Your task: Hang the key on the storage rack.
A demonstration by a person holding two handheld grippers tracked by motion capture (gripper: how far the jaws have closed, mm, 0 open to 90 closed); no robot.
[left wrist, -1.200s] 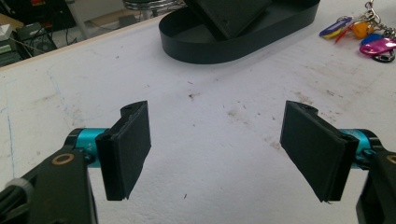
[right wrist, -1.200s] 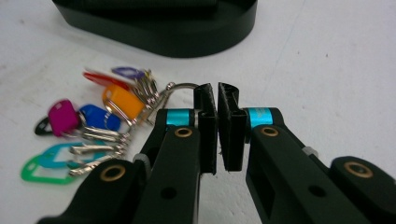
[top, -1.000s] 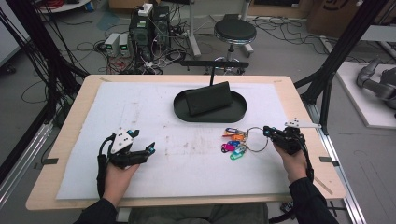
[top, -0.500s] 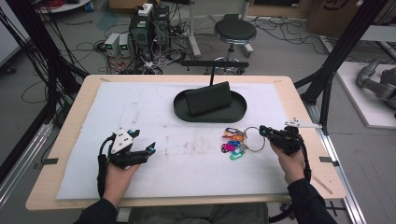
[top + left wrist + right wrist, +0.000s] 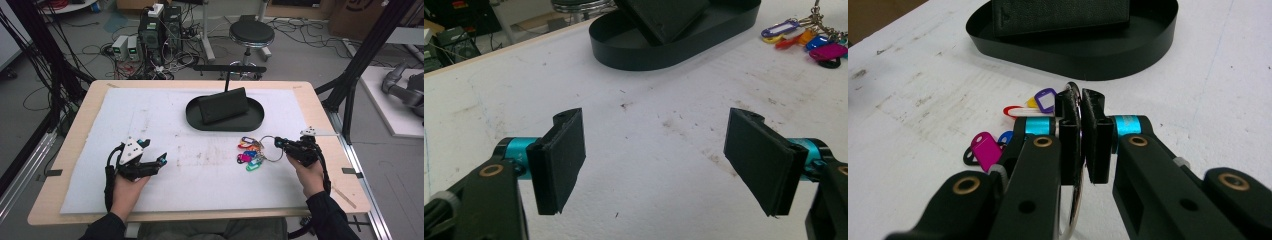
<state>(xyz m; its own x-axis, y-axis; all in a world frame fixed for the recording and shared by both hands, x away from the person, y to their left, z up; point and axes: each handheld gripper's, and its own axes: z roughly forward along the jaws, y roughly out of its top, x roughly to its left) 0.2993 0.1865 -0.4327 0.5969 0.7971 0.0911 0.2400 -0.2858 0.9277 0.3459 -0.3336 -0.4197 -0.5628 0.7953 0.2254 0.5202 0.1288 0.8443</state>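
The left gripper (image 5: 156, 162) rests on the mat (image 5: 200, 175) with its jaws wide apart and nothing between them, well apart from the work. Right of it lie the key tags (image 5: 248, 152), fanned on the mat just in front of the tray (image 5: 255, 120). Their ring (image 5: 1074, 95) stands pinched between the nearly closed jaws of the right gripper (image 5: 279, 144), so the tags trail to that gripper's left. The tray lies up and left of the right hand, which is much the nearer one.
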